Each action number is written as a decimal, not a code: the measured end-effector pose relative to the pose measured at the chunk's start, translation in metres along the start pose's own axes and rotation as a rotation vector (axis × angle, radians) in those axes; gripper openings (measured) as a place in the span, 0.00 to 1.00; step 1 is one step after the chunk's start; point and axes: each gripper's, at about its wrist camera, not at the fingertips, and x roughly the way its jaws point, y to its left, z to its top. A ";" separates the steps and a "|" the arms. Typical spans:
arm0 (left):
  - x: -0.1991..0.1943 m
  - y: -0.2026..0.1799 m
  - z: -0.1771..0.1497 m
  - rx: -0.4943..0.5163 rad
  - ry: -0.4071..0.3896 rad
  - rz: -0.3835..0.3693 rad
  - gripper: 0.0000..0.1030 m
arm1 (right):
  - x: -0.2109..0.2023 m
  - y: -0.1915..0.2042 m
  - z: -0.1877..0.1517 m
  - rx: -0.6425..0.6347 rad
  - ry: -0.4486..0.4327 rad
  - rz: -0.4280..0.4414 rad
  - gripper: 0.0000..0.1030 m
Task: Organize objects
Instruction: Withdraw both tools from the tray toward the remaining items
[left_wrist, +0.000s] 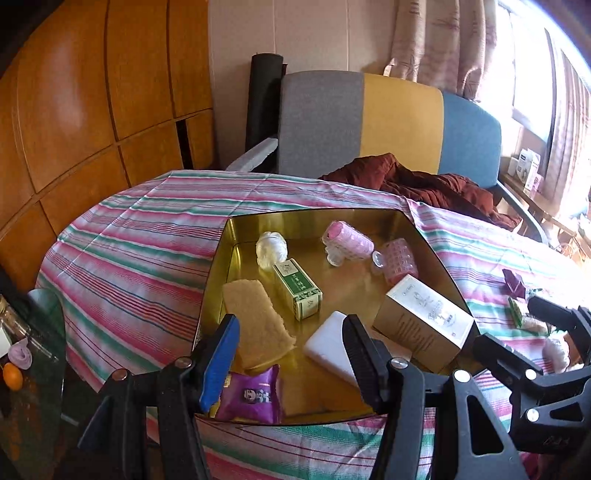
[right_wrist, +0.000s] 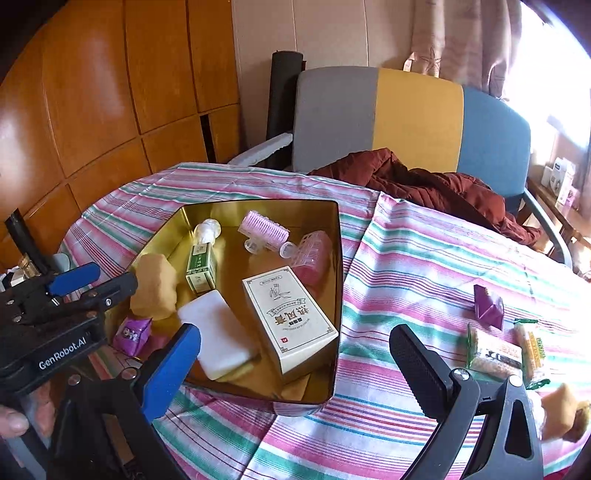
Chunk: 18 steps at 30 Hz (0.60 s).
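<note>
A gold tin tray (left_wrist: 295, 218) (right_wrist: 338, 258) lies on the striped tablecloth. It holds a cream box (left_wrist: 424, 321) (right_wrist: 291, 317), a green box (left_wrist: 297, 288) (right_wrist: 199, 267), two pink hair rollers (left_wrist: 349, 242) (right_wrist: 264, 227), a white block (left_wrist: 328, 347) (right_wrist: 218, 336), a yellow sponge (left_wrist: 258, 321) (right_wrist: 153, 288) and a purple packet (left_wrist: 251, 395) (right_wrist: 131, 334). My left gripper (left_wrist: 291, 354) (right_wrist: 99, 282) hangs open over the tray's near edge, holding nothing. My right gripper (right_wrist: 295, 365) (left_wrist: 528, 334) is open and empty above the tray's near right corner.
On the cloth right of the tray lie a purple packet (right_wrist: 487, 306), green-wrapped snack bars (right_wrist: 495, 352) and a yellow sponge piece (right_wrist: 565, 410). A chair (left_wrist: 369, 122) with a dark red jacket (left_wrist: 424, 184) stands behind the table. A wooden wall is on the left.
</note>
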 end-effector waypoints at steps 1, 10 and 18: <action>0.000 -0.002 -0.001 0.006 0.002 -0.005 0.57 | -0.001 0.000 0.000 -0.005 -0.002 -0.004 1.00; 0.002 -0.013 -0.005 0.053 0.024 -0.024 0.57 | -0.009 -0.040 -0.002 0.038 0.003 -0.102 1.00; -0.001 -0.025 -0.006 0.102 0.026 -0.025 0.57 | -0.023 -0.134 0.005 0.130 0.018 -0.246 1.00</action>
